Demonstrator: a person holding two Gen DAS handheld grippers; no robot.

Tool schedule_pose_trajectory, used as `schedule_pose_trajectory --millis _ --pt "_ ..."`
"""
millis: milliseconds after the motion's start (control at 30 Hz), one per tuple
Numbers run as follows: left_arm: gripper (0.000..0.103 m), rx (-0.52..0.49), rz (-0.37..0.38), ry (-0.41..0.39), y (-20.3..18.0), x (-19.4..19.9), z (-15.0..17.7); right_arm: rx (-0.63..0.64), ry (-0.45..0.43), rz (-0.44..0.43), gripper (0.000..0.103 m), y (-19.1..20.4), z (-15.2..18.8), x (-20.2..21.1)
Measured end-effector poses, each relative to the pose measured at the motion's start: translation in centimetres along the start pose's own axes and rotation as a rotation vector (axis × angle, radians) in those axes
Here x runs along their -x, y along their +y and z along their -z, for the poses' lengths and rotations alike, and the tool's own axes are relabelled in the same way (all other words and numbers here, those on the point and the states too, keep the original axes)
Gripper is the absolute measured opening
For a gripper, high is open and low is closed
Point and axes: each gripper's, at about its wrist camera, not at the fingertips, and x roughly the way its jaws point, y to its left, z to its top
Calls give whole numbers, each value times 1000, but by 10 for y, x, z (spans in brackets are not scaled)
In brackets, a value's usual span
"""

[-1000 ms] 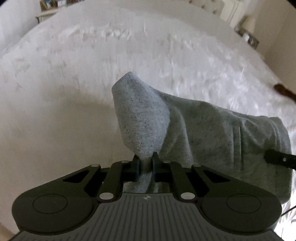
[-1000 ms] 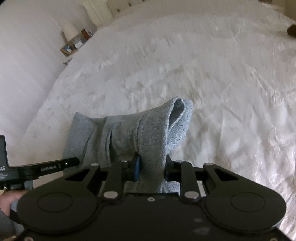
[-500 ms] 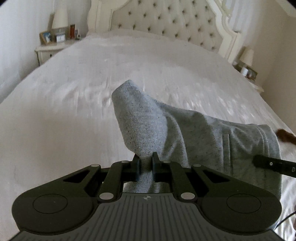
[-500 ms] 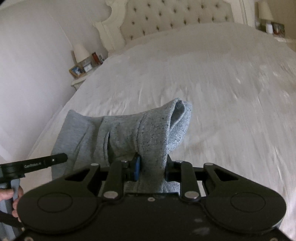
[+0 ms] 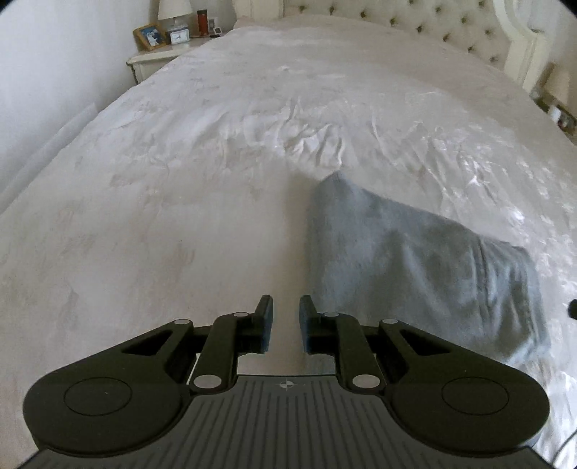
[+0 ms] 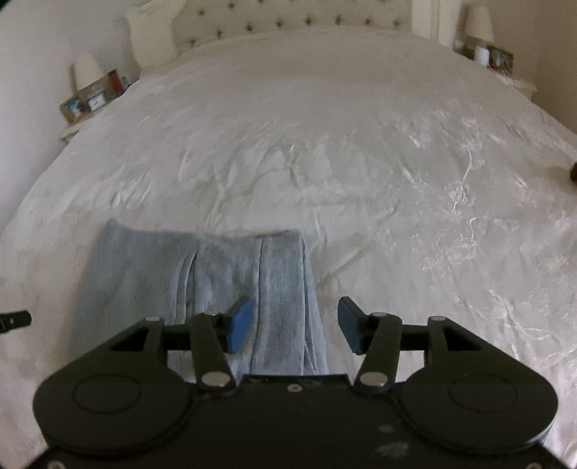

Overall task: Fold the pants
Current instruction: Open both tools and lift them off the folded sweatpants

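Note:
The grey pants (image 5: pixel 414 263) lie folded into a flat bundle on the white bed (image 5: pixel 180 180). In the left wrist view they sit to the right of my left gripper (image 5: pixel 286 324), which is open, empty and just left of the bundle's near corner. In the right wrist view the pants (image 6: pixel 202 281) lie at lower left. My right gripper (image 6: pixel 295 324) is open and empty, hovering over the bundle's right edge. The tip of the left gripper (image 6: pixel 14 319) shows at the left edge.
A nightstand (image 5: pixel 162 54) with a lamp, photo frame and clock stands left of the bed. A tufted headboard (image 6: pixel 288 14) is at the far end. A second nightstand (image 6: pixel 497 65) with a lamp stands at far right. A small brown object (image 6: pixel 573 169) lies at the bed's right edge.
Both grippers have let go of the pants and opened. The raised fabric ends have dropped flat onto the bed, and both grippers have drawn back from the bundle.

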Motion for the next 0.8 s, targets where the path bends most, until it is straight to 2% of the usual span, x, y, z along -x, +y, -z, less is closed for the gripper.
schedule_pose_trajectory --millis 133,267,467,533,800 --pt "17 2 18 -21 -4 27 3 37 -23 -27 67 10 25 23" --pt "17 7 30 -45 -15 50 4 82 -90 -51 79 24 42 57" --pt "18 -52 31 -75 -41 87 24 126 -148 -113 87 40 59 104" --pt "19 -72 48 -77 -46 98 32 117 -147 -125 87 42 66 121" --pt "20 -76 14 -32 -51 126 54 23 -51 -110 88 35 88 160"
